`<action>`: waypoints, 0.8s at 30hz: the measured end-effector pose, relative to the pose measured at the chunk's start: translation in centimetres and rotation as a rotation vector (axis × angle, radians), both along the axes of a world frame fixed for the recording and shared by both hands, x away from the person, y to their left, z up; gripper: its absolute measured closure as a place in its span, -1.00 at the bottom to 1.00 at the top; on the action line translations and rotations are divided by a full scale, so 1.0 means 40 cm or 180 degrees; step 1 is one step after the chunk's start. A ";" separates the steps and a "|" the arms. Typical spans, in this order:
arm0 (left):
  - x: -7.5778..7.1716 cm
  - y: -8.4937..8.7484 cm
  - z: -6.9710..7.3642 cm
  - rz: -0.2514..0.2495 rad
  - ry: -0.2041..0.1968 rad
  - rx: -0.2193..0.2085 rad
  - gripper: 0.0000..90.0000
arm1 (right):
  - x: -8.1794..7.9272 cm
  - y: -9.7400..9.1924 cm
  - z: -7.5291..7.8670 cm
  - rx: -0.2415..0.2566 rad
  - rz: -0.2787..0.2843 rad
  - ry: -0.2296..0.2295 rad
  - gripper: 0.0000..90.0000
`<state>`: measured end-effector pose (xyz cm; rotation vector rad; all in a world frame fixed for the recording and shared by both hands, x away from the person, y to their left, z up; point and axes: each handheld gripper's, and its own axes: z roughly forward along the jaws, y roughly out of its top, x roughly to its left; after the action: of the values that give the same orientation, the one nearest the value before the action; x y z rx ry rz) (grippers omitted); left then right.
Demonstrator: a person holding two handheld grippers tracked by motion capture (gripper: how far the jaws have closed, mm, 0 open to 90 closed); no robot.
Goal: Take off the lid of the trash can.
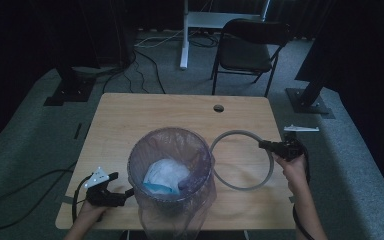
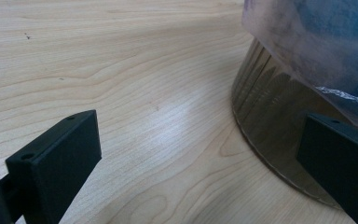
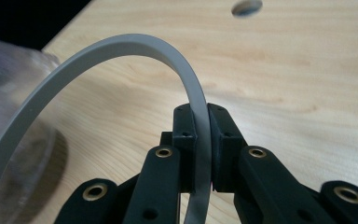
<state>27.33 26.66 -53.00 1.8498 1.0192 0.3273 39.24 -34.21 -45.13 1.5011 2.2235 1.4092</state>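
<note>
Dim studio surroundings are framing a wooden table [image 1: 130, 115], where we are bringing a grey ring [image 1: 252, 186] beside a bin lined with a translucent bag [image 1: 171, 165]. To do this step well, we judge, we should be keeping the ring level and centring it over the rim before lowering. Our right gripper [image 3: 201, 126] is pinching the ring's band between nearly closed jaws, while our left gripper [image 2: 200, 154], jaws spread and holding nothing, is waiting at the bin's base [image 2: 270, 126].

Looking down and forward from above the near edge of the wooden table [image 1: 130, 112], taking in the whole top. Riding low and close beside the bin [image 2: 270, 135], facing along the tabletop. Sitting tight behind the grey ring [image 3: 121, 44], sharing table and bin [image 3: 9, 93].
</note>
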 end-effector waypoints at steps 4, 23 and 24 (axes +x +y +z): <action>-0.001 0.001 0.000 0.0001 0.0007 0.0000 -0.99 | 0.011 0.001 -0.036 -0.0049 -0.0016 0.0091 0.85; -0.005 0.002 -0.001 0.0012 0.0022 0.0001 -0.99 | 0.023 -0.009 -0.133 -0.0232 -0.0048 0.0281 0.85; -0.005 0.003 -0.001 0.0016 0.0023 0.0001 -0.99 | 0.024 -0.009 -0.138 -0.0252 -0.0046 0.0292 0.85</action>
<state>27.14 26.77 -53.05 1.8500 1.0291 0.3240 40.19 -34.57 -50.66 1.5829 2.2869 1.2567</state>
